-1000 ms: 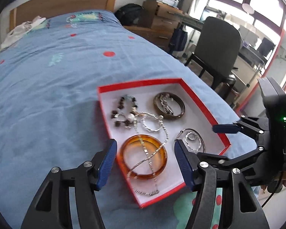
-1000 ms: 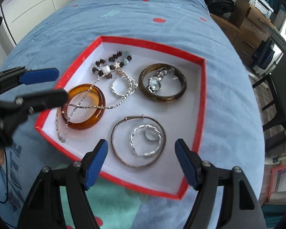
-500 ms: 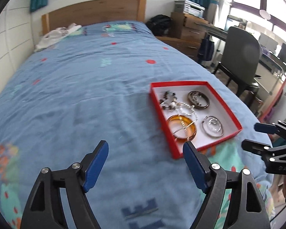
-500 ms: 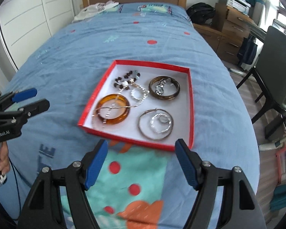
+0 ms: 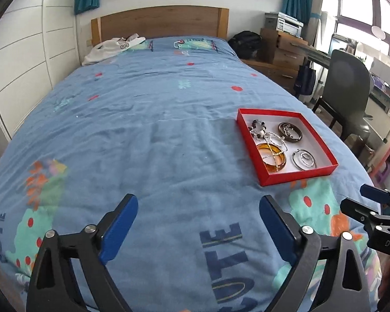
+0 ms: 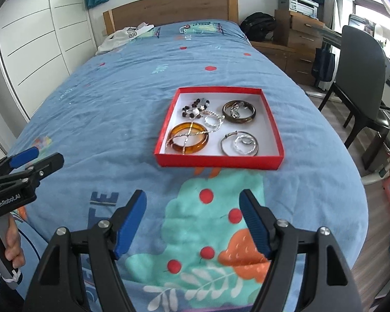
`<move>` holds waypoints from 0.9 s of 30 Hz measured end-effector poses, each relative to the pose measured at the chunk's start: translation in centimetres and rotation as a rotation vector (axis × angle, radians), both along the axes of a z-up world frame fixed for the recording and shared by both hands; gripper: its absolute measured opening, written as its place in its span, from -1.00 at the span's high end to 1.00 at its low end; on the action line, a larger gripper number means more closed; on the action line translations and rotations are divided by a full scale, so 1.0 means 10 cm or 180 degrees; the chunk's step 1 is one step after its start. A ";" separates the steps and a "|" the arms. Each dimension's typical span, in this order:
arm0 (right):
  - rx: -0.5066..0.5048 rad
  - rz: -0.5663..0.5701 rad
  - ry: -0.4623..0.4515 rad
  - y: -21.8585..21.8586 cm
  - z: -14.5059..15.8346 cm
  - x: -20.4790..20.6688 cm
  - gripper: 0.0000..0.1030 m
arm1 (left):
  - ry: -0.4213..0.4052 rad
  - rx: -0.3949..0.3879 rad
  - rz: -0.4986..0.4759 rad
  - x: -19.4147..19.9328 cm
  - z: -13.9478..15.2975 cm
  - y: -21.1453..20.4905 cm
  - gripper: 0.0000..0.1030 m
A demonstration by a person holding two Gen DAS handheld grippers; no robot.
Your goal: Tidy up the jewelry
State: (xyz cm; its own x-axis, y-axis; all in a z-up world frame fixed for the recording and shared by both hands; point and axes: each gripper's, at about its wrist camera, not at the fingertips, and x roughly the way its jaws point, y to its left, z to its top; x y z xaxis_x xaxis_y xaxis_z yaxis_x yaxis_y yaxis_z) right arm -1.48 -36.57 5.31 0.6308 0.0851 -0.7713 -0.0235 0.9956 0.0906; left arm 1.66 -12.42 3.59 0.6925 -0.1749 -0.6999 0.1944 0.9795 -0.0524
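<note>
Red tray (image 6: 219, 161) sits on the blue bedspread (image 5: 143, 143), toward the side of the bed with the chair (image 6: 361, 59). All the jewelry lies inside it:
- amber bangle (image 6: 189, 137), silver chain (image 6: 187, 140) draped across it
- dark beaded bracelet (image 6: 195, 108)
- dark bangle (image 6: 239, 111) with a watch resting in it
- thin silver hoop (image 6: 239, 143) ringing smaller silver pieces

Nothing loose shows on the bedspread.

Left tongs (image 5: 198, 221): jaws opening, nothing between them, only bedding below. Right tongs (image 6: 192, 215): spread wide, empty, aimed over the printed patch just short of the tray's near wall. Both stand well apart from the tray.

Judgement: sorting looks done or nearly so; both tongs appear clear of the work.

If another pick follows, the chain is the tricky piece: it crosses the amber bangle and would likely drag it. Best pinched at a free loop, with the other tongs pinning the bangle. Hoops take a grip across the rim, not flat from above. The shallow tray could slide on soft bedding, so a steady, light approach suits.
</note>
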 end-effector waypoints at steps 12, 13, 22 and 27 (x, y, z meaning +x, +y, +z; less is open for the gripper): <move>0.0026 -0.0077 -0.0042 0.05 -0.06 -0.16 -0.41 | 0.0029 0.0000 0.0052 -0.17 -0.03 0.11 -0.90; 0.0034 -0.0094 -0.0045 0.04 -0.06 -0.16 -0.41 | 0.0041 0.0003 0.0056 -0.17 -0.04 0.11 -0.90; 0.0056 -0.0168 -0.0045 0.00 -0.12 -0.16 -0.41 | 0.0142 -0.0015 0.0059 -0.18 -0.13 0.13 -0.91; 0.0056 -0.0174 -0.0018 0.00 -0.17 -0.16 -0.41 | 0.0209 -0.0025 0.0071 -0.16 -0.19 0.14 -0.91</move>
